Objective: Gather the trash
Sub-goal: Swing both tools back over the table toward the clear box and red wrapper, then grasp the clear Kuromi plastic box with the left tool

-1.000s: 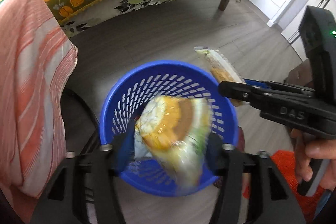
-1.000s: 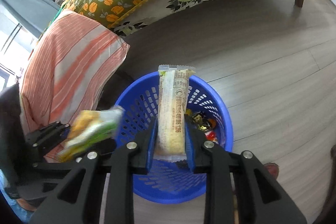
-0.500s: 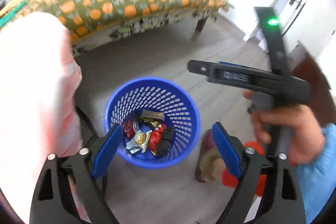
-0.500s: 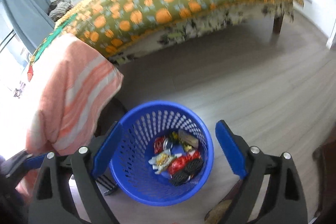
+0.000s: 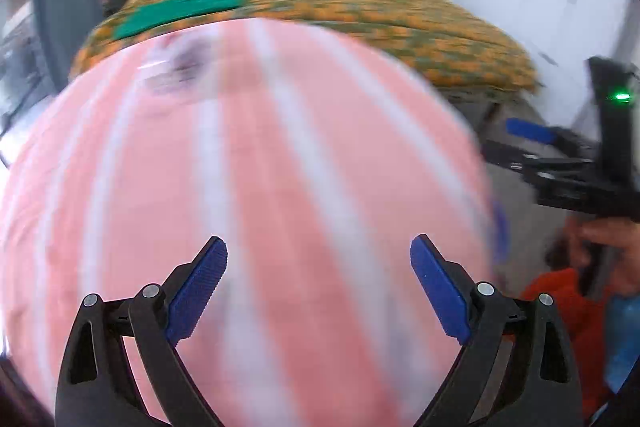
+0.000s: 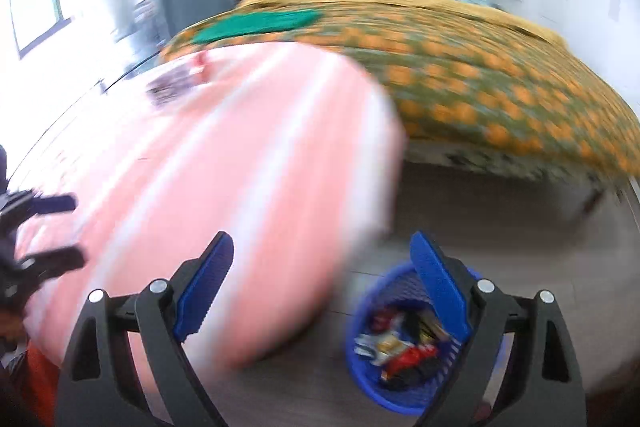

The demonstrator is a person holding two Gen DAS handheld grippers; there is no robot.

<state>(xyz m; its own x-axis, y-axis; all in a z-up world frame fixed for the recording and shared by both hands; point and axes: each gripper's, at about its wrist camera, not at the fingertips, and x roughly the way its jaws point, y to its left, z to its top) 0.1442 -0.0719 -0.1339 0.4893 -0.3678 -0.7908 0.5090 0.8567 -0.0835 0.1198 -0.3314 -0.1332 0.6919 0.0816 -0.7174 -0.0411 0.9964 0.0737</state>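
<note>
A bed under an orange-flowered cover fills the back of the blurred room. Nearer, a table wears a pink striped cloth. On the grey floor beside it, the blue basket holds wrappers. The left hand-held gripper, jaws just widened, and right hand-held gripper gape empty.

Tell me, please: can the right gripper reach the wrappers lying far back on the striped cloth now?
Probably yes. The right gripper is open and empty, and the striped cloth between it and the wrappers looks bare.
</note>
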